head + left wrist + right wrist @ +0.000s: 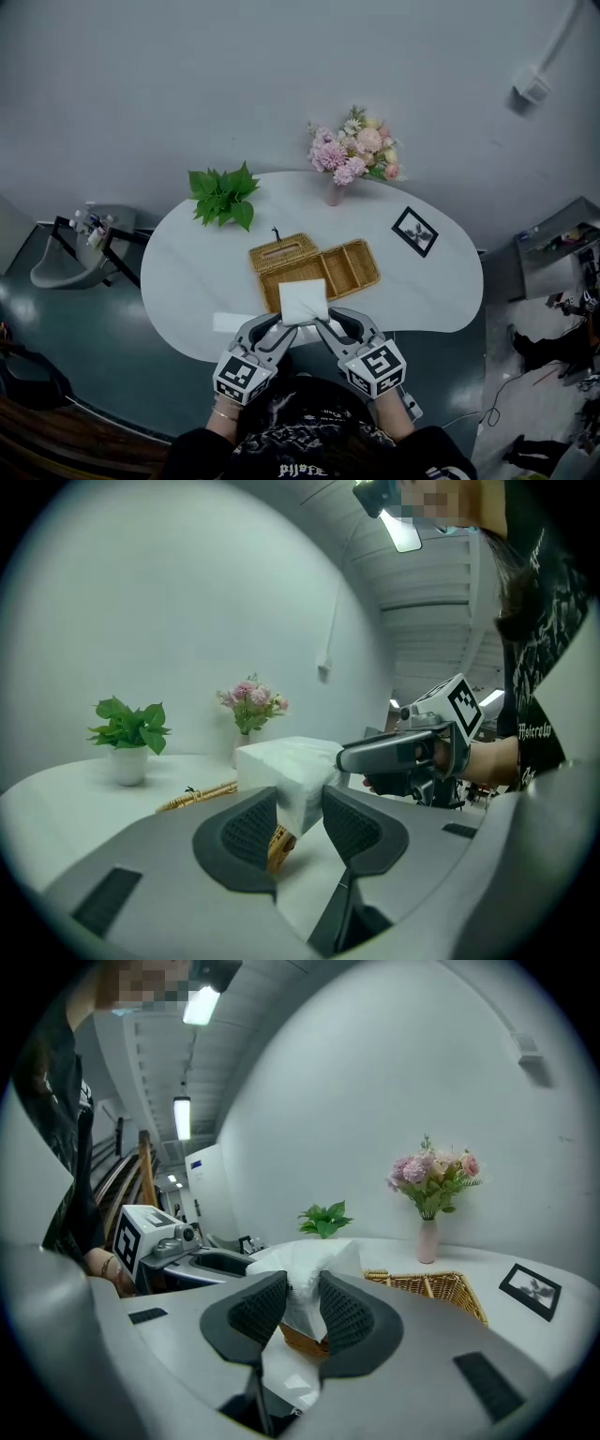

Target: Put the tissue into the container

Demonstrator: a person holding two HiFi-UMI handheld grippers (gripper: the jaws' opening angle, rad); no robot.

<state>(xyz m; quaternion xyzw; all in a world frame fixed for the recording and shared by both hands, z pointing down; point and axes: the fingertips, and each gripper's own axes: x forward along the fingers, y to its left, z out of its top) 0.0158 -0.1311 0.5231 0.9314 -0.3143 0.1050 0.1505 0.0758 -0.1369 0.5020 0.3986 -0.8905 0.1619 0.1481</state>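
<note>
Now you have the white tissue (303,300) pinched between both tools at once. It is a soft, folded block held up off the table (178,281) at its near edge. Your left gripper (281,324) takes the tissue's near left corner. In the left gripper view its jaws stand partly closed, and both dark ribbed pads press into the white material. Your right gripper (324,324) takes the near right corner in the same way, with its jaws partway closed and the tissue bunched between the pads. The two grippers angle in toward each other, with their marker cubes nearest your body.

The tissue hangs over the near rim of the wicker container (373,272), about where its two woven halves meet. It is not down inside either half. The container sits near the middle of the table. Its left half shows a slot, and its right half is open and split into compartments.

A leafy potted plant (223,195) stands at the table's far left edge. A pink vase of flowers (354,155) stands at the far edge. A small framed picture (414,231) lies flat toward the right edge. A thin white sheet (232,322) rests flat on the near edge, just left of your left gripper. You cannot tell from these views whether it is another tissue.
</note>
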